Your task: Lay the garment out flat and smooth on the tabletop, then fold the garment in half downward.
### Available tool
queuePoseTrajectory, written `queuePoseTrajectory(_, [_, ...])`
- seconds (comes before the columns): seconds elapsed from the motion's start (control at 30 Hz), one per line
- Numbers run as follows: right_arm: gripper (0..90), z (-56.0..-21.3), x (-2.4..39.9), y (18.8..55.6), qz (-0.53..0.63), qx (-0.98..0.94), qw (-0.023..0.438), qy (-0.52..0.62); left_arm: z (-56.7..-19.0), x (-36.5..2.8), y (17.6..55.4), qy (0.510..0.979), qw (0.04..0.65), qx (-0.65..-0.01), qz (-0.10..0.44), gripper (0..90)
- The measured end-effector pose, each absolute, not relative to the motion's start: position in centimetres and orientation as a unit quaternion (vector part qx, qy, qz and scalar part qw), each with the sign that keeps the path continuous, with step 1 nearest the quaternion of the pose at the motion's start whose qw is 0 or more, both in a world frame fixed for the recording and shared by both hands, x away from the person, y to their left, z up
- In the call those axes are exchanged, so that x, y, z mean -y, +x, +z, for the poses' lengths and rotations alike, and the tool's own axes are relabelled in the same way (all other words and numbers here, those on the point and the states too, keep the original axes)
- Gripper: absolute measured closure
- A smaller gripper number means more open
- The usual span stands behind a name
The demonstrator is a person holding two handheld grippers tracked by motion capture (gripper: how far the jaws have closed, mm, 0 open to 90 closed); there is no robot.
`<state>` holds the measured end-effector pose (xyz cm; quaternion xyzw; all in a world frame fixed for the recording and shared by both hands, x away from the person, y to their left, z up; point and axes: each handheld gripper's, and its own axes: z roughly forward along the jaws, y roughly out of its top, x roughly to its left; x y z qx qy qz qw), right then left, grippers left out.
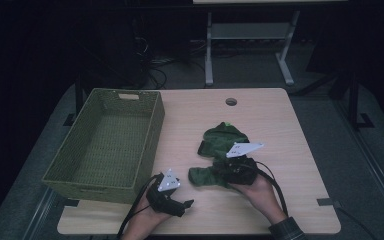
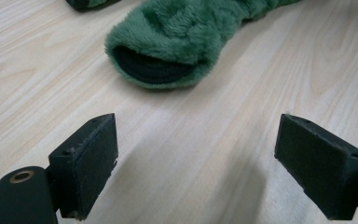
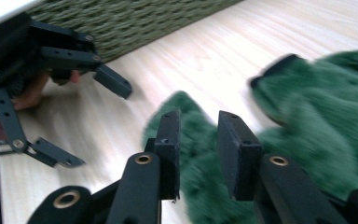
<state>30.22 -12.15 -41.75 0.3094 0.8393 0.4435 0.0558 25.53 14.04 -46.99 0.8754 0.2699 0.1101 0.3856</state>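
Green fuzzy socks (image 1: 220,152) sit mid-counter, right of the woven basket (image 1: 107,145) that hugs the left edge of the counter (image 1: 290,130). Starting at the left: the left tool (image 1: 185,204) is down low near the front edge, jaws spread wide with nothing between them, and in its own view a sock's open cuff (image 2: 156,70) lies just ahead on bare wood. Over to the right: the right tool (image 3: 198,154) is right on the plush, jaws drawn close with green pile showing in the narrow gap; whether the pads actually pinch it, I can't tell.
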Motion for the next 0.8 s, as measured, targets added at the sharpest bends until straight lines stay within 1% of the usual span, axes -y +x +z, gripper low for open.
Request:
queuePoseTrajectory(0.17, [74.2, -42.0, 9.7, 29.7, 0.445, -0.849, 0.041, 0.282, -47.6, -13.8, 25.2, 0.883, 0.37, -0.268, 0.113, 12.6])
queuePoseTrajectory(0.53, [72.2, -44.1, 5.9, 29.9, 0.411, -0.874, 0.032, 0.256, -47.7, -14.0, 25.2, 0.883, 0.374, -0.262, 0.113, 12.6])
queuePoseTrajectory(0.6, [71.6, -44.5, 5.4, 30.1, 0.402, -0.88, 0.047, 0.25, -47.7, -14.0, 25.2, 0.883, 0.374, -0.26, 0.113, 12.6])
queuePoseTrajectory(0.73, [68.7, -45.3, 4.9, 30.5, 0.379, -0.886, 0.056, 0.263, -47.7, -14.0, 25.2, 0.884, 0.372, -0.259, 0.112, 12.6])
queuePoseTrajectory(0.8, [67.7, -45.8, 4.9, 30.6, 0.37, -0.888, 0.068, 0.266, -47.7, -14.0, 25.2, 0.883, 0.374, -0.261, 0.111, 12.6])
